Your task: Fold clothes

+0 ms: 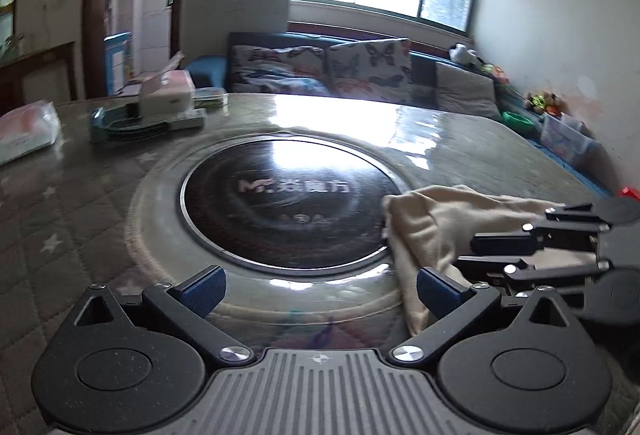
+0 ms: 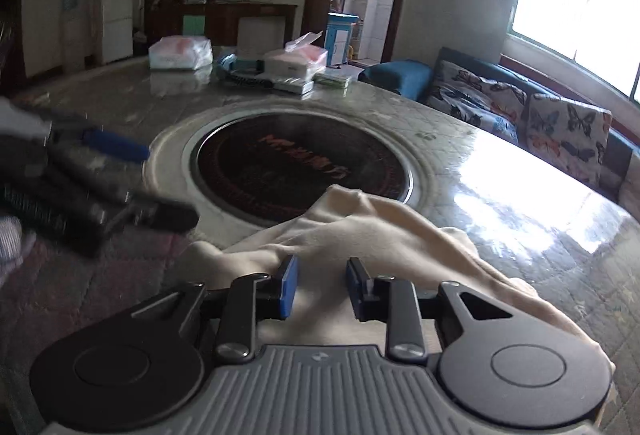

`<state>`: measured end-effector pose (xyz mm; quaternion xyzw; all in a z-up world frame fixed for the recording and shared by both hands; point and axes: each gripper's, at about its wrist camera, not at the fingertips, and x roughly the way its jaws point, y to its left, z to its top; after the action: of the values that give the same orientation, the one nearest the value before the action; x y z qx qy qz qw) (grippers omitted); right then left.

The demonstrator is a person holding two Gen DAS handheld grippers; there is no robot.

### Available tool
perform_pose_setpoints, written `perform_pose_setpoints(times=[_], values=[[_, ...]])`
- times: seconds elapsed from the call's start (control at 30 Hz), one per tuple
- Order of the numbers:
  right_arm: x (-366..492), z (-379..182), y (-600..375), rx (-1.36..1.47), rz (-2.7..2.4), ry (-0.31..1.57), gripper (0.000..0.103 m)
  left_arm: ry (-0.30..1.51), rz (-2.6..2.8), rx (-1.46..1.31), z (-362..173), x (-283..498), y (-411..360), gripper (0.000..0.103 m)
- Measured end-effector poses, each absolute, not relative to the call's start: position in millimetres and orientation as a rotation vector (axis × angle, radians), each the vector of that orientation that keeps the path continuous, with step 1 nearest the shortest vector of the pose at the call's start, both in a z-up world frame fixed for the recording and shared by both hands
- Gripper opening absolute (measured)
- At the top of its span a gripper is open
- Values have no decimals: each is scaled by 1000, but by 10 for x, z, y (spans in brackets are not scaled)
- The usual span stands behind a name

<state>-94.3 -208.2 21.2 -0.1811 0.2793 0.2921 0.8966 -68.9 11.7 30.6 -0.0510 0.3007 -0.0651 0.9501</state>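
Note:
A cream cloth garment [image 2: 360, 231] lies crumpled on the round table, partly over the edge of the dark round hotplate [image 2: 300, 171]. My right gripper [image 2: 322, 289] sits over the garment with its jaws partly open, cloth lying between and under them. In the left wrist view the garment [image 1: 432, 223] is at the right, and my left gripper [image 1: 320, 289] is wide open and empty above the table, its right finger next to the cloth. The right gripper [image 1: 472, 251] shows there on the cloth. The left gripper [image 2: 168, 187] shows blurred at the left of the right wrist view.
The table [image 1: 80, 219] has a quilted cover under glass. Tissue packs and boxes [image 2: 280, 65] stand at its far side, with a white bag [image 1: 24, 133] at the left. A sofa with butterfly cushions [image 1: 360, 65] runs behind the table under the window.

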Motion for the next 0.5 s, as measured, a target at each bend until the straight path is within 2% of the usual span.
perform_pose_setpoints(times=[0.13,0.33,0.5], values=[[-1094,319,-2021,-402,614,502,24,610,-94,-147,323,-727,240,103],[-1154,184,-1892,-433,636,516,19,615,-97,-168,354,-729,240,103],[-1230,352,-2080,-328,654,520,20,593,-146,-151,458,-724,102,103]])
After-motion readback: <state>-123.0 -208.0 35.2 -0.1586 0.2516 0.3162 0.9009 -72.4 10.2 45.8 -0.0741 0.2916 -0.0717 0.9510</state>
